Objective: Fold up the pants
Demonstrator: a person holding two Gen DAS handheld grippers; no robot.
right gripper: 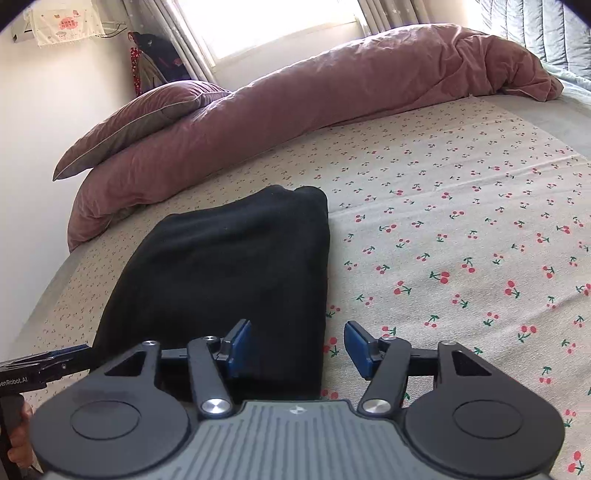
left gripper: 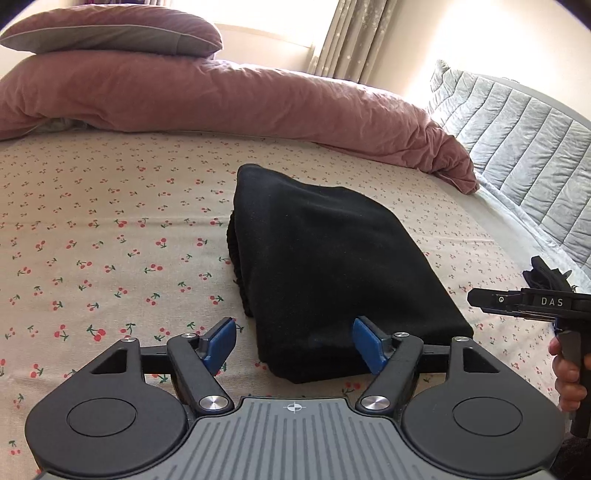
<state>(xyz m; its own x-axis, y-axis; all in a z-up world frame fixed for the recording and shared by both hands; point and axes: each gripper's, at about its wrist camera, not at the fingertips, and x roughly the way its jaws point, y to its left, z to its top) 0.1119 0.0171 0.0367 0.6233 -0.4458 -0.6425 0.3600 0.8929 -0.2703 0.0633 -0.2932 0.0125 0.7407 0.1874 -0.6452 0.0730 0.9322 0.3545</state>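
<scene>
Hovering with jaws wide and empty, left gripper (left gripper: 293, 343) and right gripper (right gripper: 297, 347) flank the folded black fleece pants (left gripper: 332, 266) at twelve o'clock on the cherry-print bed sheet (left gripper: 110, 240); folding looks finished, maybe a final pat.

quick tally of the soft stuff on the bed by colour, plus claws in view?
Black: 1, the folded pants
Pink: 2, the duvet and the pillow on top of it
Cherry print: 1, the bed sheet
Claws: 2, left claw and right claw, both open
Total: 6
</scene>
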